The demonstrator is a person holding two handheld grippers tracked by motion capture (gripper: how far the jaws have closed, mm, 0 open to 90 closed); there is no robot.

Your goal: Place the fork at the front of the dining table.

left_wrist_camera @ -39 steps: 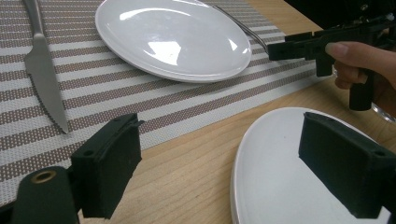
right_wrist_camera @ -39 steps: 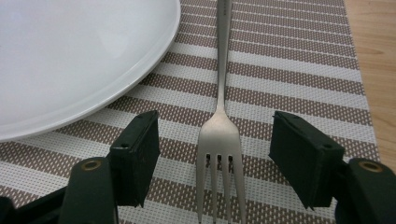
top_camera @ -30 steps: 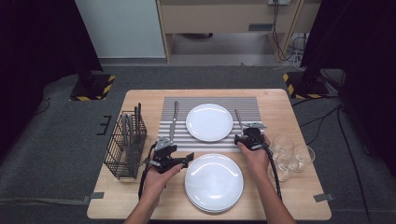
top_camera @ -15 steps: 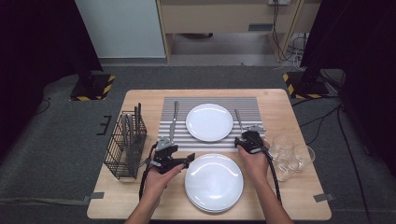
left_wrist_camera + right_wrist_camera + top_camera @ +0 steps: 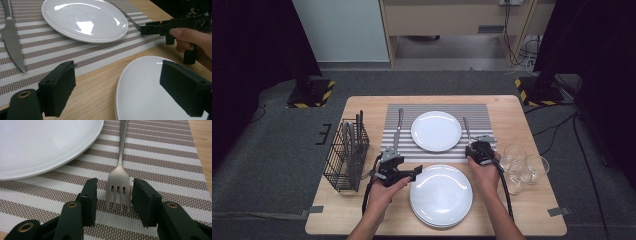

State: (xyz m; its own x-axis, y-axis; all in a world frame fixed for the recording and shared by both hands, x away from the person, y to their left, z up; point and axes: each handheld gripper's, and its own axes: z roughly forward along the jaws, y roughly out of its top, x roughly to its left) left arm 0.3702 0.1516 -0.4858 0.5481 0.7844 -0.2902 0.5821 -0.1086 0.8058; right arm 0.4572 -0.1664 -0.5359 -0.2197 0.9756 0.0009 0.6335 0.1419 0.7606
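Steel fork (image 5: pixel 118 176) – tines between right gripper (image 5: pixel 113 197) fingers, striped woven mat (image 5: pixel 162 150)

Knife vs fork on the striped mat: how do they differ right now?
The knife lies left of the white plate; the fork lies right of it. The fork's tines sit between the open jaws of the right hand-held gripper; nothing is at the knife, and the left hand-held gripper hangs open over the near plate. Both are silver and flat on the mat.

Fork (image 5: pixel 119 167) handle cut off at top edge, knife (image 5: pixel 11 37) handle likewise
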